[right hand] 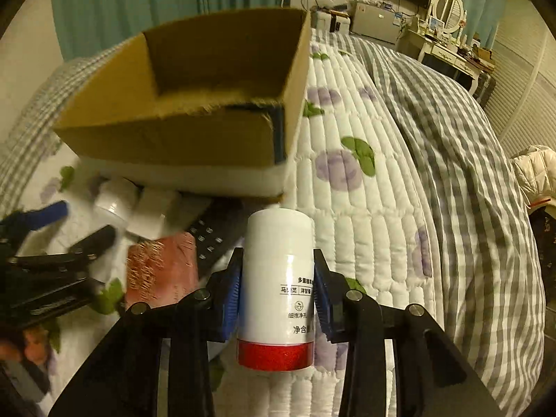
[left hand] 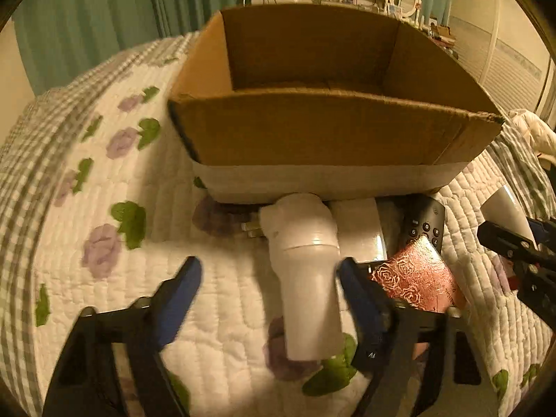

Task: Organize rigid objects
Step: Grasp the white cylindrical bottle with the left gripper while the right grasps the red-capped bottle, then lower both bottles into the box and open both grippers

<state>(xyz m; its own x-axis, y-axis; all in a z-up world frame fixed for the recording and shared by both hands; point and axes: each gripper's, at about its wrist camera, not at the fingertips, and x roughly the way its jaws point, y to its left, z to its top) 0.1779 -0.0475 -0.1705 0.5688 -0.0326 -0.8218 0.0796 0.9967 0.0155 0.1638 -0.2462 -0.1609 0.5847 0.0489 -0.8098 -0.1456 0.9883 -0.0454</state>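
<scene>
Right tool (right hand: 277, 286) is clamped on a white bottle w/ red base (right hand: 278, 285), held upright above the bed quilt (right hand: 365, 187), probably ready to go into the empty cardboard box (right hand: 194, 104) just ahead. The label is in Chinese; only fragments are legible, e.g. "净含".

Left tool (left hand: 269, 274) is spread wide w/ nothing gripped, straddling a white jar (left hand: 305, 278) lying on its side. It looks lined up as the next pick.

Against the box's near wall sit a white block (left hand: 359, 229), black remote (left hand: 425, 222) and pink rose-embossed box (left hand: 417, 278), grouped for packing.
</scene>
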